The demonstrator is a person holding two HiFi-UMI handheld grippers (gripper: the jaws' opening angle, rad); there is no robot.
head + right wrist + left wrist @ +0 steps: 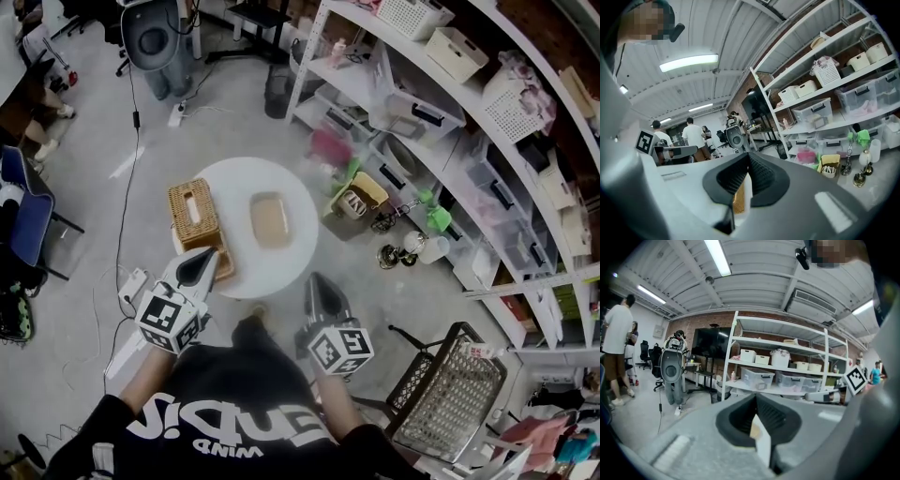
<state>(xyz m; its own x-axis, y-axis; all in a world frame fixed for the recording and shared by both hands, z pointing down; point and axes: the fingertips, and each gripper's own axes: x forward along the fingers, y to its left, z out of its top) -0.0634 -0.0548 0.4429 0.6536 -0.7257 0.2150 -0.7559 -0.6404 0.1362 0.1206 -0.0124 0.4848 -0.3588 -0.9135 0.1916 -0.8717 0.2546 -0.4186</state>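
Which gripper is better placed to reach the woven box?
Probably left: in the head view the left gripper lies at the near end of the woven box, while the right gripper is farther off.

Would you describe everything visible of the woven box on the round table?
The woven box looks like brown wicker, rectangular, with an oblong slot in its top. It lies flat on the left part of the round white table, apart from a tan tray. The left gripper shows at its near end; contact unclear.
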